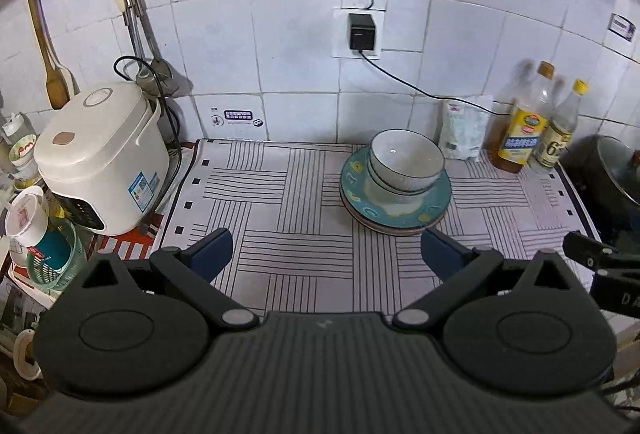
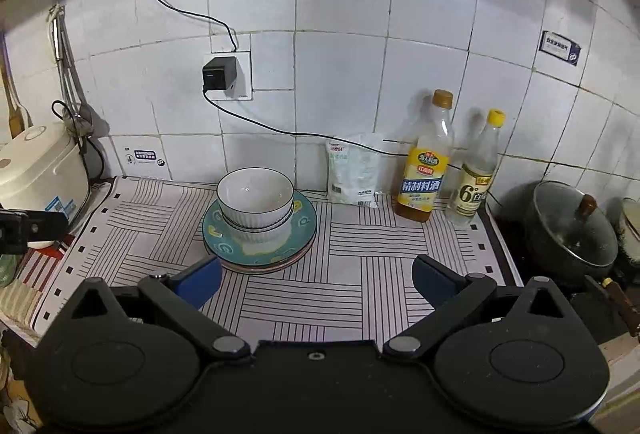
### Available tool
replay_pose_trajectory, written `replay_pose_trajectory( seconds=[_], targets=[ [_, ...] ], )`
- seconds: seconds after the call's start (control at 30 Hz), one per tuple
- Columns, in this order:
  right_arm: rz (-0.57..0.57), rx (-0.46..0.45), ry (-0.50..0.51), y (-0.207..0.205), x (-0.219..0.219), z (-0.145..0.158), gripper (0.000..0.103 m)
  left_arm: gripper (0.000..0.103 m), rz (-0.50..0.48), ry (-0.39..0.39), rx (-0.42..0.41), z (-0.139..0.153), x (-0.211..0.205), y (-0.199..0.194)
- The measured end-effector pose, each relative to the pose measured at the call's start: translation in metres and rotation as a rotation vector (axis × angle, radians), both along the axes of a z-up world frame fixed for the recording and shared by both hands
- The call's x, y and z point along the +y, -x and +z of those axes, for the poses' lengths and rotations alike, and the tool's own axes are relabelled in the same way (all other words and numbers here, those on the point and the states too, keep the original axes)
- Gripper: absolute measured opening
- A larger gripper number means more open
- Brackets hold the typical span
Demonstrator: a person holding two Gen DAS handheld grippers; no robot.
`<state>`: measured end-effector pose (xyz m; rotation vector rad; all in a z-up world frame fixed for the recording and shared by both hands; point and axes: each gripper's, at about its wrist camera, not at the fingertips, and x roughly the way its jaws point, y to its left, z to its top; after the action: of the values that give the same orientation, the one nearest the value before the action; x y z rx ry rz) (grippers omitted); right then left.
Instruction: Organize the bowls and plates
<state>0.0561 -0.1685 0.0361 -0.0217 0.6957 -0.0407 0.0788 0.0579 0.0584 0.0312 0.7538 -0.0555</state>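
Observation:
Two white ribbed bowls [image 1: 406, 164] [image 2: 256, 204] sit nested on a teal patterned plate [image 1: 362, 196] [image 2: 304, 230], which lies on a pinkish plate underneath. The stack rests on a striped mat [image 1: 296, 234] [image 2: 360, 274] near the tiled wall. My left gripper [image 1: 326, 254] hovers open above the mat, in front of the stack, with nothing between its blue pads. In the right wrist view my right gripper [image 2: 316, 280] also stands open and empty, with the stack just beyond its left finger [image 2: 200, 280]. The tip of the right gripper shows at the right edge of the left wrist view.
A white rice cooker [image 1: 104, 158] stands at the left with cups and a green basket [image 1: 56, 258] before it. A white bag [image 2: 354, 172] and two bottles [image 2: 426, 162] line the back wall. A lidded dark pot [image 2: 568, 230] sits at the right. A cable [image 2: 280, 130] runs from the wall plug.

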Motion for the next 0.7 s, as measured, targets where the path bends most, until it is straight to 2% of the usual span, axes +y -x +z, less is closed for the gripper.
replay_pose_trajectory(
  seconds=[0.1,0.23,0.37,0.7],
  targets=[
    [-0.005,-0.012,0.014,0.012,0.0,0.002,0.103,0.102,-0.009,-0.028,-0.028,0.0,-0.005,0.013],
    [-0.006,-0.031,0.011,0.026,-0.001,0.005,0.103,0.102,-0.019,-0.018,-0.025,-0.002,-0.009,0.026],
    [-0.018,-0.035,0.036,0.034,0.002,0.003,0.103,0.102,-0.026,-0.041,-0.02,-0.006,-0.011,0.033],
    [-0.041,-0.029,0.043,0.043,0.002,-0.003,0.103,0.102,-0.031,-0.088,0.039,-0.018,-0.013,0.035]
  ],
)
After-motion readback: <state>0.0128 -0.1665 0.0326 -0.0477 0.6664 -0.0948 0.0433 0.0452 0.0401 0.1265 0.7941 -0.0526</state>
